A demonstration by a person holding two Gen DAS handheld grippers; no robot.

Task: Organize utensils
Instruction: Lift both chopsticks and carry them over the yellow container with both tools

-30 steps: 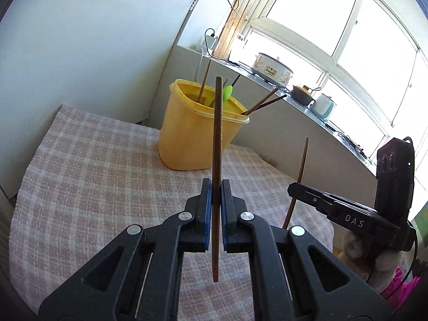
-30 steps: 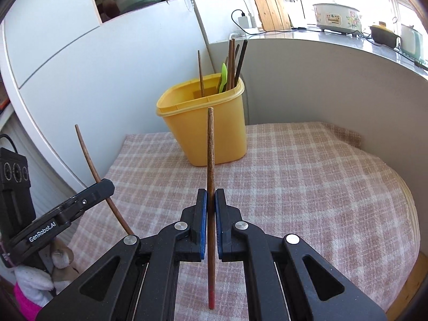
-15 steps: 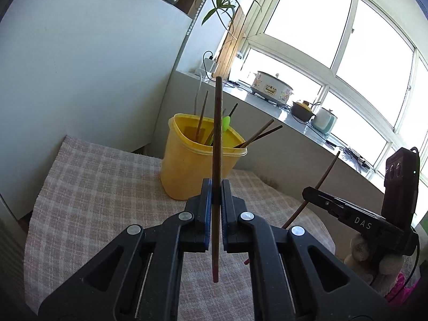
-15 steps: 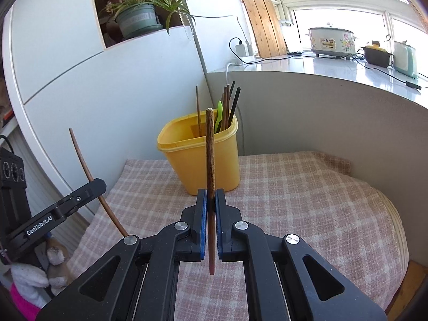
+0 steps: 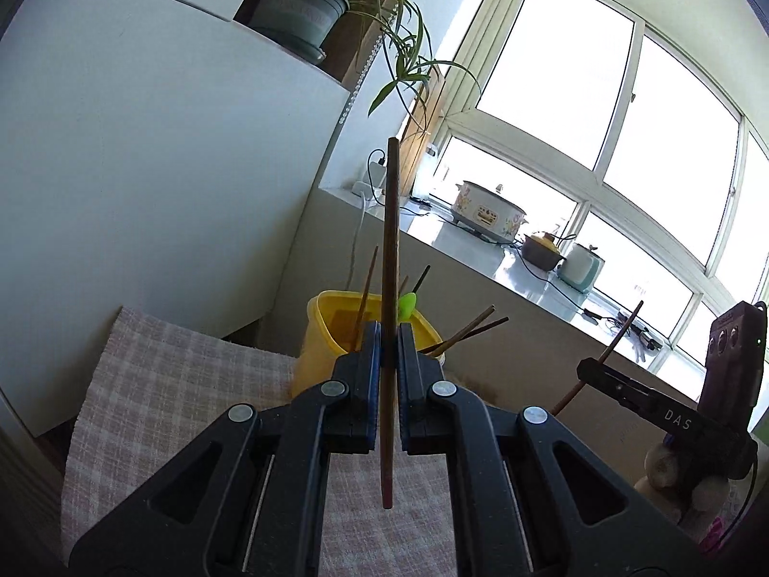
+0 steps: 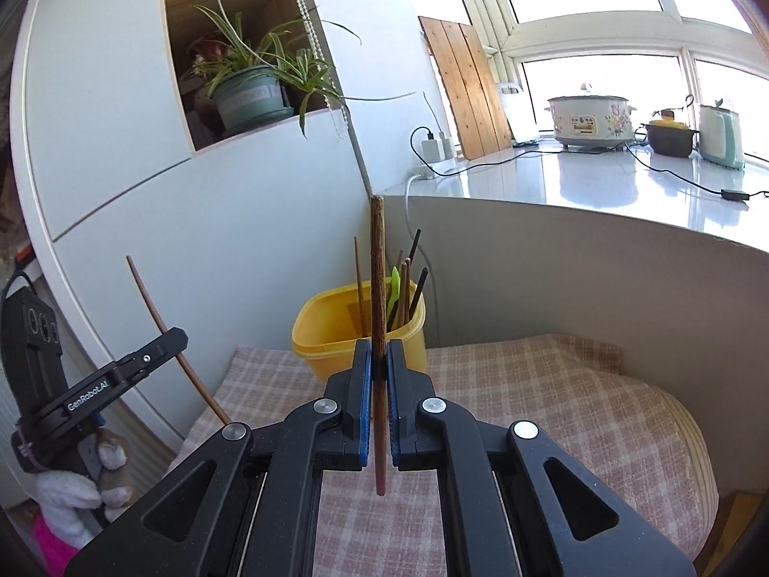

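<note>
Two grippers, left gripper (image 5: 389, 336) and right gripper (image 6: 378, 353), each clamped tight on one upright chopstick (image 5: 390, 250) (image 6: 378, 279) near yellow tub (image 6: 317, 332).

Strong daylight from the windows (image 5: 601, 110) at 1–3 o'clock, panes blown out white. Glare on the sill (image 6: 601, 178). Cabinet (image 5: 144, 144) evenly lit, soft shadows. Sharp focus, no motion blur. Heavy fisheye bending, dark vignette in corners.

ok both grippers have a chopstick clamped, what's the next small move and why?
Probably carry the left gripper forward over the yellow bin and tip its chopstick in. Both chopsticks stand upright, clear of the checked cloth; the right gripper can follow with its chopstick.
</note>
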